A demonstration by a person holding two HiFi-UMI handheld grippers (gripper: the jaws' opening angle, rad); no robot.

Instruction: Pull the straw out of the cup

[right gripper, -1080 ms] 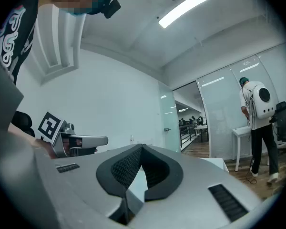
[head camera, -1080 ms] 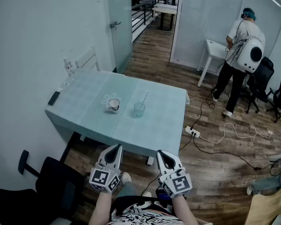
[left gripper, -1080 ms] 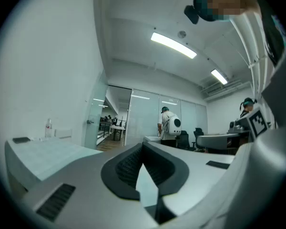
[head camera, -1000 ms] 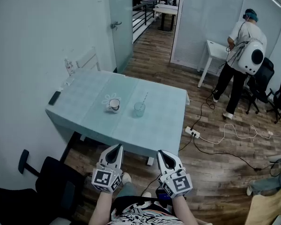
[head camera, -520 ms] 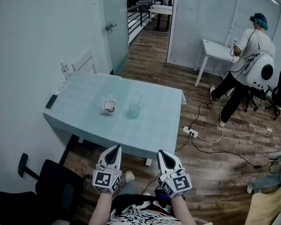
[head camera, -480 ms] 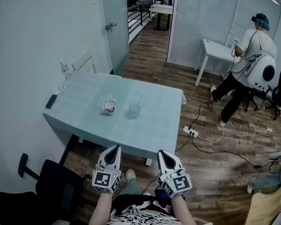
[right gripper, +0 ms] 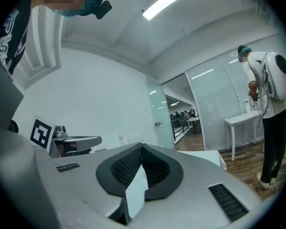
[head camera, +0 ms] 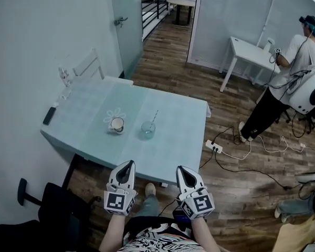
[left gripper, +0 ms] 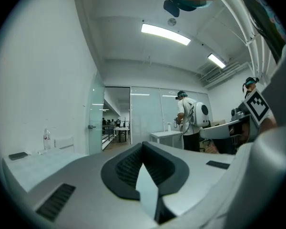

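Note:
A clear cup (head camera: 147, 129) with a striped straw (head camera: 154, 117) leaning out of it stands near the middle of the pale table (head camera: 94, 109). A white mug (head camera: 116, 123) on a flower-shaped coaster sits just left of it. My left gripper (head camera: 128, 165) and right gripper (head camera: 180, 169) are both shut and empty, held side by side short of the table's near edge, well apart from the cup. In the left gripper view the jaws (left gripper: 144, 149) meet with nothing between them; the right gripper view shows the same (right gripper: 142, 151).
A dark remote (head camera: 48, 115) and a bottle (head camera: 64, 79) lie at the table's far left. A black chair (head camera: 47, 203) stands at lower left. A power strip (head camera: 213, 146) and cables trail on the wooden floor. A person with a white backpack (head camera: 291, 83) stands at a small white table (head camera: 249, 51).
The view has advanced toward the table, so the cup and mug sit lower and closer. Both grippers stay shut. The person at the right has moved further right.

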